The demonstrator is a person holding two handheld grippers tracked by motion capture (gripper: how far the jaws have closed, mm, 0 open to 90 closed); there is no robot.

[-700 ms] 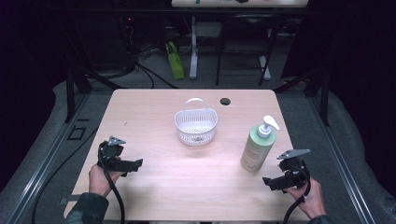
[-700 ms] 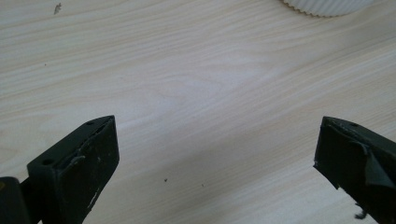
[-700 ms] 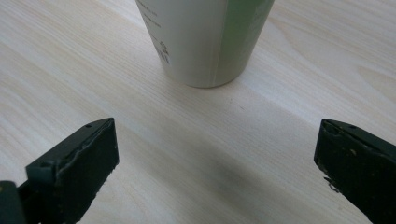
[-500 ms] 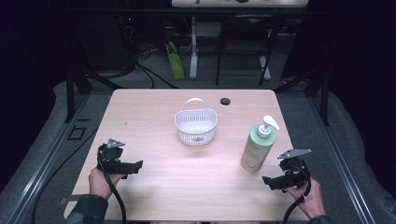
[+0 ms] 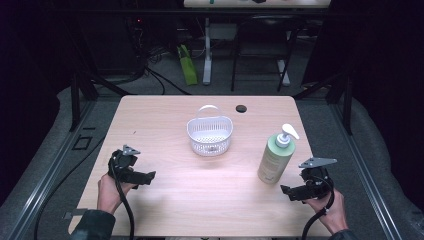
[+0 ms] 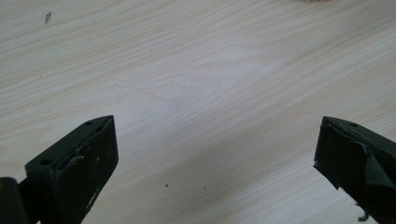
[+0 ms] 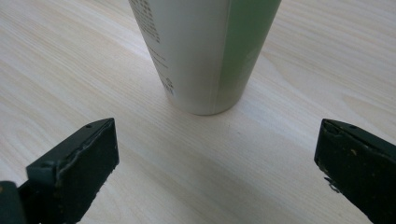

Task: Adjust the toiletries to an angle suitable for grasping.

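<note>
- the green pump bottle [image 5: 276, 158] is standing upright at the centre right of the high view, on the wooden table [image 5: 165, 115], its long axis running vertically and its white pump head pointing toward the frame's right.
- in the right gripper view the bottle [image 7: 205, 51] is rising at top centre, directly ahead of the gap between the two black jaws and a little beyond their tips, not touching either one.
- the right gripper [image 5: 294, 192] is sitting at the lower right of the high view, just below and to the right of the bottle's base; its jaws are standing wide apart with nothing between them.
- judging from this, the right hand is much the nearer one, and a short push up and to the left in the high view would probably bring the jaws around the lower body of the bottle.
- the left gripper [image 5: 145, 176] is resting at the lower left of the high view, well apart from the bottle; its jaws are also spread, with bare table showing between them in the left gripper view.
- the white perforated basket [image 5: 210, 134] is sitting at the middle of the high view, up and left of the bottle, handle raised at its far side; it appears to be holding nothing.
- a small dark round spot [image 5: 241, 108] is lying on the table beyond the basket.
</note>
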